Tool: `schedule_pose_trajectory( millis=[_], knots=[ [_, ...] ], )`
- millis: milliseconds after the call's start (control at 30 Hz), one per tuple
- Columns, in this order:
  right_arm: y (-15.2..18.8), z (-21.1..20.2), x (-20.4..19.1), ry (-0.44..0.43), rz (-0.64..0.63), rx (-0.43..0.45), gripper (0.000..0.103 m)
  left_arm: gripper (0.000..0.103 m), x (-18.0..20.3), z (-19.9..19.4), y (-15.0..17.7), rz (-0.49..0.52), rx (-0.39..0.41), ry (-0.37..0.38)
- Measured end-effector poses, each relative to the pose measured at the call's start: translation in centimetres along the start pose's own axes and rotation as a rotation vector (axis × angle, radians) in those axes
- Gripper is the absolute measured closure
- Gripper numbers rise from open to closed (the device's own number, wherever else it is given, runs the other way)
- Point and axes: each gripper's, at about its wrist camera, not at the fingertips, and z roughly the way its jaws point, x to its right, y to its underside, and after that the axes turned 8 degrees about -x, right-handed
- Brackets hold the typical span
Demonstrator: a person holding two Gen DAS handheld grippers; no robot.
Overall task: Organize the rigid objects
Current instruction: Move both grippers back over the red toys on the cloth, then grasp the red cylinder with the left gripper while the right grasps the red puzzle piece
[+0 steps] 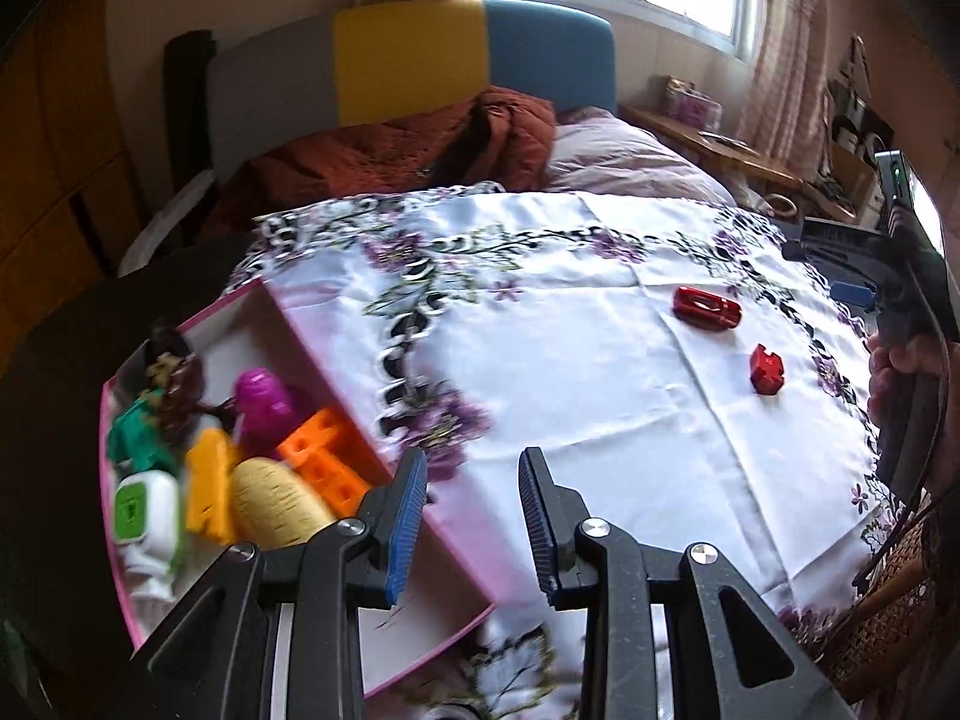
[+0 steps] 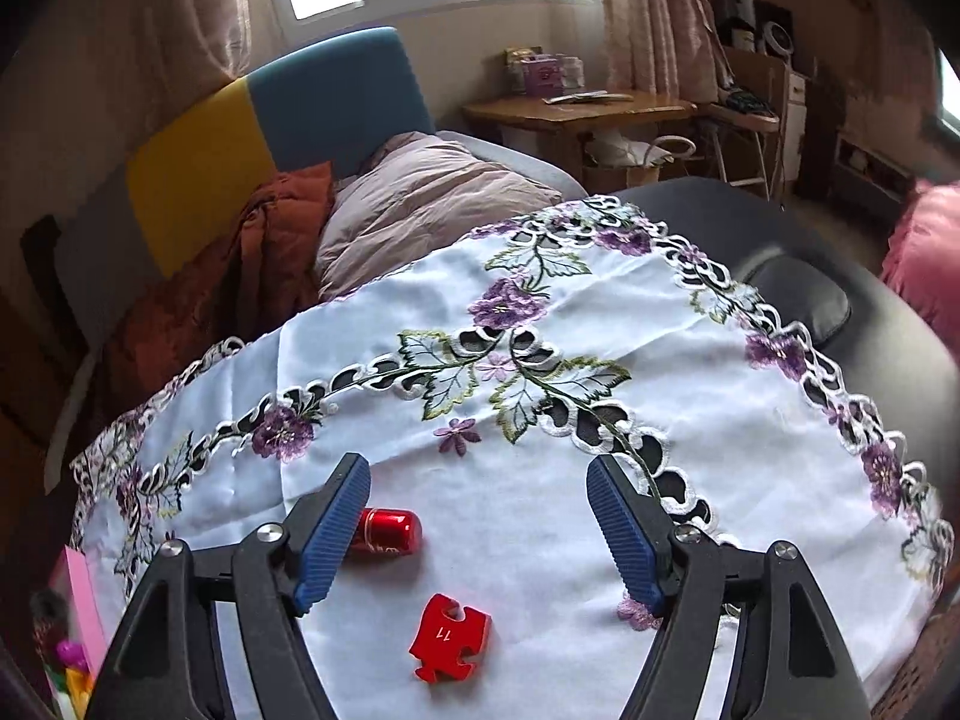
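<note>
Hovering spread-fingered over the red jigsaw-shaped plastic piece (image 2: 449,639), the right gripper (image 2: 480,540) must descend and pinch it, the shiny red capsule-shaped toy (image 2: 389,534) lying just beyond, while the left gripper (image 1: 474,516), fingers likewise spread and empty, waits beside the pink-rimmed cardboard box (image 1: 432,546).

The left blue finger (image 2: 333,531) hides one end of the red cylinder (image 2: 393,531).

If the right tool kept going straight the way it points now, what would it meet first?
Probably the red puzzle piece, low between the open right tool's fingers; the red can lies off toward the left finger. Depth is uncertain.

Red puzzle piece (image 2: 449,638), purple-flowered white cloth (image 2: 540,516)
</note>
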Motion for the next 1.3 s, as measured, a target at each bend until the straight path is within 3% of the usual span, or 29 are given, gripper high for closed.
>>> schedule_pose_trajectory(
  millis=[633, 767, 1067, 1300],
  knots=[
    [-0.5, 0.0, 4.2, -0.081, 0.244, -0.019, 0.023, 0.071, 7.5, 5.6, -5.7, 0.124, -0.062, 0.084],
    [-0.6, -0.2, 5.0, -0.095, 0.284, -0.011, 0.021, 0.059, 9.5, 7.2, -7.6, 0.156, -0.087, 0.165],
    [-0.6, 0.1, 5.2, -0.136, 0.306, -0.031, 0.02, 0.031, 15.0, 11.0, -11.5, 0.233, -0.135, 0.271],
    [-0.6, 0.5, 5.5, -0.162, 0.326, -0.052, 0.019, 0.021, 18.1, 14.5, -13.7, 0.211, -0.175, 0.268]
  ],
)
